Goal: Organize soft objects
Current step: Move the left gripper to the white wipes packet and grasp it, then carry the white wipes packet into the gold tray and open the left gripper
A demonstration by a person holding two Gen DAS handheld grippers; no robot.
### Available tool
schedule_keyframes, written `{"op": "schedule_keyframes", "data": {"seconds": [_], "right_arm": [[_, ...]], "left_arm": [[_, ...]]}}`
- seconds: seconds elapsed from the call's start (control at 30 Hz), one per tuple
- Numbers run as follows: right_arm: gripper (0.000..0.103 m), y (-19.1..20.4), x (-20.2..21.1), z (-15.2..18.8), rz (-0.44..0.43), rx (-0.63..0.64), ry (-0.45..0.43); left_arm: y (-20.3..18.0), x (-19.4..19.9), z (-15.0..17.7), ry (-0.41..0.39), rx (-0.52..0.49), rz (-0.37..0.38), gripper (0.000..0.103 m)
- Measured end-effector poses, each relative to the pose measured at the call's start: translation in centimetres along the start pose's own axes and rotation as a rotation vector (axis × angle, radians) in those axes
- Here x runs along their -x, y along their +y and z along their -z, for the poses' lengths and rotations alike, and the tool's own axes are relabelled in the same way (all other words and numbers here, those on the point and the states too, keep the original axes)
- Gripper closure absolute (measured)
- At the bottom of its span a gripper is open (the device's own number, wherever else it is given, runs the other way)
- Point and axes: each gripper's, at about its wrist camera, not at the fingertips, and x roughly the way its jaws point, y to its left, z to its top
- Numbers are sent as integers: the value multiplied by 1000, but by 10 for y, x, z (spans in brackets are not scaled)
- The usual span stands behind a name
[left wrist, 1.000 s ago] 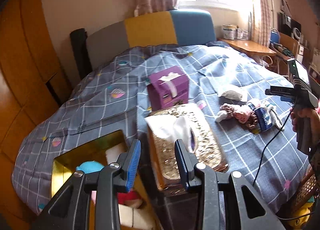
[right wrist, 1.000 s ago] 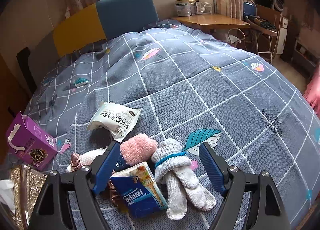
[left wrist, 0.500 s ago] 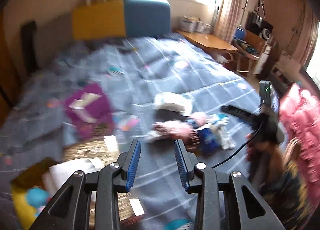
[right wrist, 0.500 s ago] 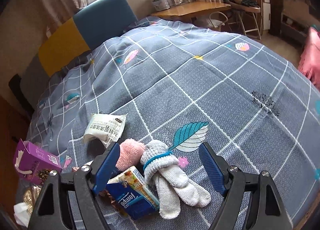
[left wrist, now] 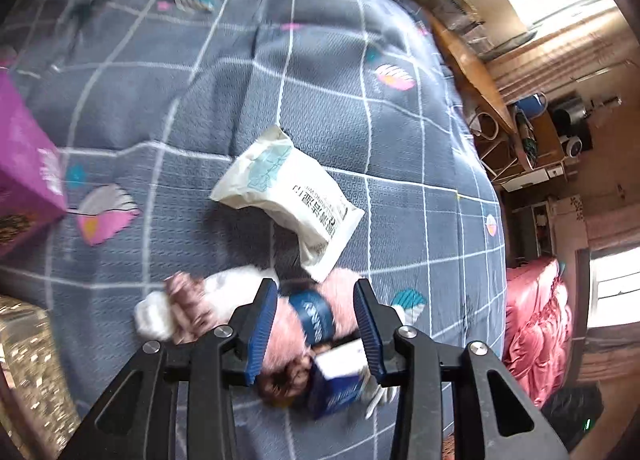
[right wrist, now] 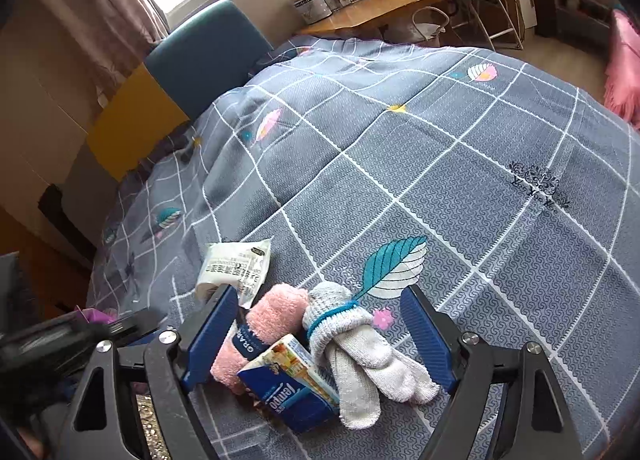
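Pink rolled towel lies on the bed between your left tool's opening, empty jaws, long axis crossing them. Your right tool hangs wide open, gripping nothing, just right.

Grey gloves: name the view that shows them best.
The right wrist view. There the grey gloves lie sharp and whole on the bed, tied with a blue band, beside the tissue pack. In the left wrist view only a blurred white bit peeks out behind the tissue pack and a finger of the left gripper.
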Motion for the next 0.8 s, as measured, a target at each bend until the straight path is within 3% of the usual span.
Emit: {"op": "schedule_keyframes", "data": {"seconds": [0.07, 0.13, 0.17, 0.33, 0.47, 0.6, 0.67, 0.7, 0.8], "right_arm": [[17, -1, 0, 0, -25, -15, 7], [16, -1, -1, 1, -51, -26, 24], [16, -1, -2, 1, -61, -28, 31], [16, 4, -5, 5, -107, -29, 68], [16, 7, -5, 7, -133, -24, 82], [15, 7, -5, 7, -149, -26, 94], [15, 7, -6, 8, -152, -25, 101], [15, 7, -6, 8, -152, -27, 103], [15, 7, -7, 8, -149, -26, 106]], "left_arm": [[0, -18, -10, 22, 43, -15, 61], [0, -31, -20, 42, 64, -5, 45], [0, -34, -23, 32, 79, -10, 42], [-11, -51, -49, -2, 57, -69, 36], [-17, -62, -64, -21, 39, -116, 36], [-37, -79, -66, -8, -107, -259, 36], [-41, -88, -62, 11, -167, -324, 42], [-42, -92, -61, 21, -182, -323, 50], [-39, -93, -56, 3, -223, -301, 57]]}}
